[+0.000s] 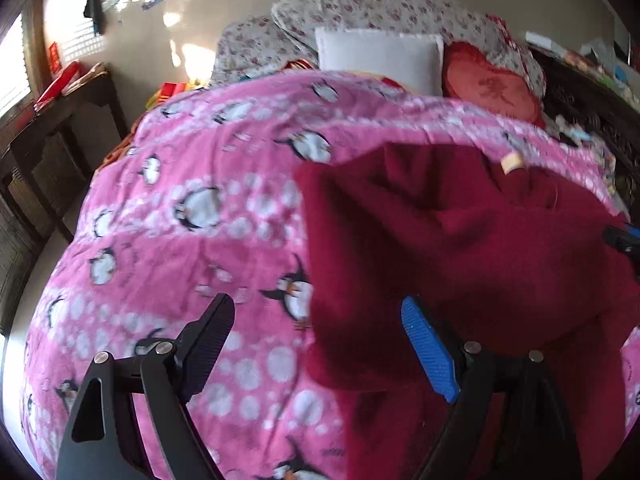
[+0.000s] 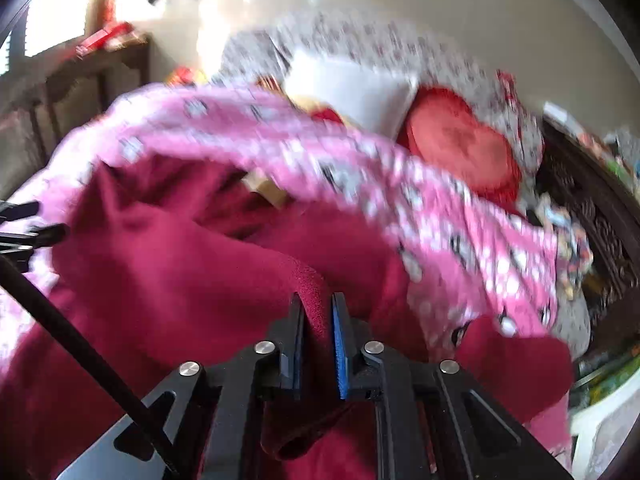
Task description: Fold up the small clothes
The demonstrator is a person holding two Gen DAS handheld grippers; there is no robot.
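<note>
A dark red garment (image 1: 460, 248) lies rumpled on a pink penguin blanket (image 1: 192, 208) spread over the bed. My left gripper (image 1: 316, 316) is open and empty, with the garment's left edge hanging between its fingers. My right gripper (image 2: 317, 308) is shut on a fold of the garment (image 2: 180, 280) and lifts it off the blanket (image 2: 460, 240). A small tan label (image 1: 513, 162) shows near the garment's far edge. The right gripper's tip (image 1: 624, 238) shows at the right edge of the left wrist view. The left gripper (image 2: 32, 220) shows at the left edge of the right wrist view.
A white pillow (image 1: 380, 60), a red heart cushion (image 1: 492, 84) and a floral quilt (image 1: 360, 4) lie at the head of the bed. A dark wooden table (image 1: 60, 120) stands on the left. A cluttered dark cabinet (image 1: 580, 92) is on the right.
</note>
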